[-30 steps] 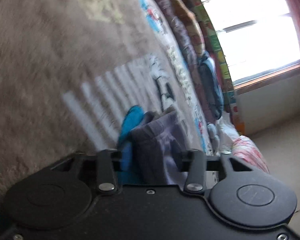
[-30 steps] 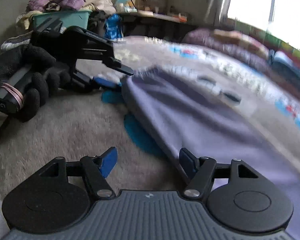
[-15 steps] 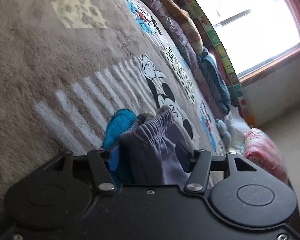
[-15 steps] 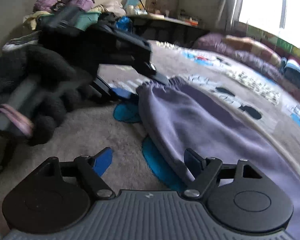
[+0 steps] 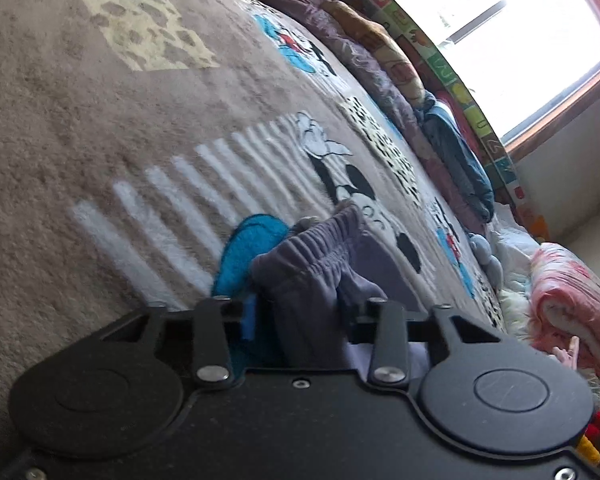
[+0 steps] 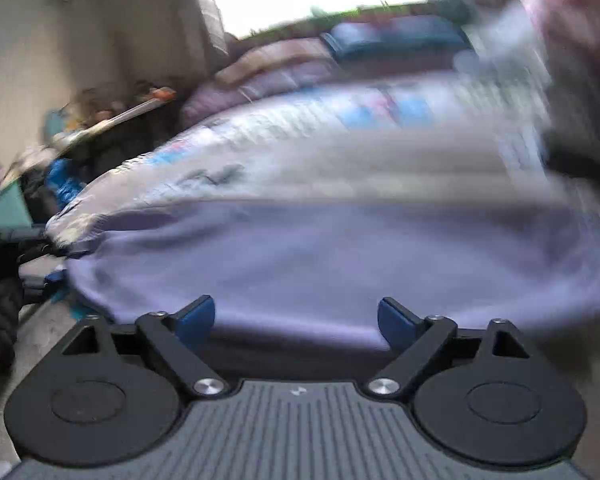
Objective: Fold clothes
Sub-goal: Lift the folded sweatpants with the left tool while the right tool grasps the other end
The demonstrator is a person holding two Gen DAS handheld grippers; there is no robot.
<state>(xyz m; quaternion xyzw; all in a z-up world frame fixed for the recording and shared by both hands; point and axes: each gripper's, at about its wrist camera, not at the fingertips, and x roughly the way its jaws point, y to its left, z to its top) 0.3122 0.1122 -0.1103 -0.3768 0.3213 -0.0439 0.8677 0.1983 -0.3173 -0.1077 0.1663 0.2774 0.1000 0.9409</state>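
Gripping the gathered elastic waistband of the purple pants (image 5: 320, 256), my left gripper (image 5: 300, 316) is closed on the bunched fabric, which rises between its fingers just above the bed. The bed is covered with a tan plush blanket (image 5: 80, 120) printed with cartoon mice, white stripes and a turquoise patch; the waistband sits right over that turquoise patch. Along the bed's far edge, under the bright window (image 5: 512, 20), lies a row of folded quilts (image 5: 380, 64), and a pink-and-white bundle (image 5: 572, 304) rests at the right.

My right gripper (image 6: 296, 320) is spread wide, its blue-padded fingers (image 6: 196, 314) holding nothing, hovering low at the near edge of the pants (image 6: 320, 264), which stretch flat across the blanket in front of it. That view is smeared by motion. At its left edge I can make out my other gripper (image 6: 24, 252) pinching the pants' end.
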